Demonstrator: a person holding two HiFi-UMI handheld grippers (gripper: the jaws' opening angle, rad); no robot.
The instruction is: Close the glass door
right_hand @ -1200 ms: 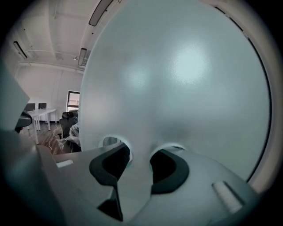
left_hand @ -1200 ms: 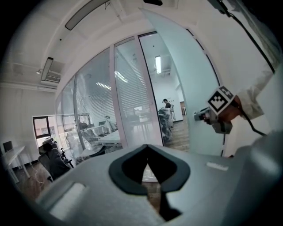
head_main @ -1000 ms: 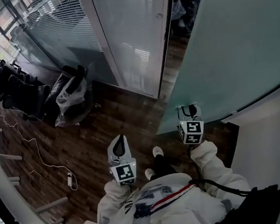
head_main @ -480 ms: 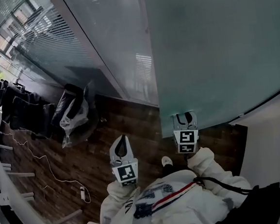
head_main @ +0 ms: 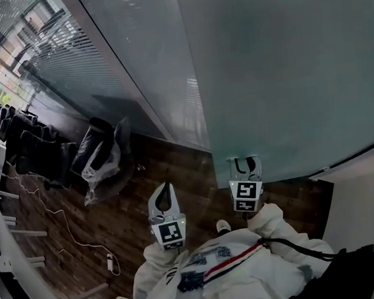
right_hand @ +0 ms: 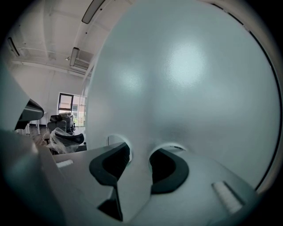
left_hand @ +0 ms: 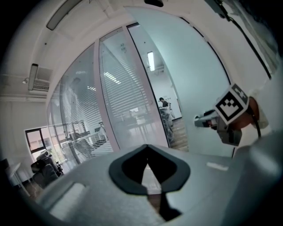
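Frosted pale glass door (head_main: 284, 72) swings further shut, nearly closed; we push with spread right gripper (head_main: 246, 166); left gripper (head_main: 164, 196) pressed together, empty.

The frosted, pale green glass door (head_main: 284, 72) stands upright, close to the glazed partition (head_main: 147, 71), a narrow gap open at its edge.

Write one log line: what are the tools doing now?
right tool: open, tips at glass door | left tool: shut, empty, clear of door
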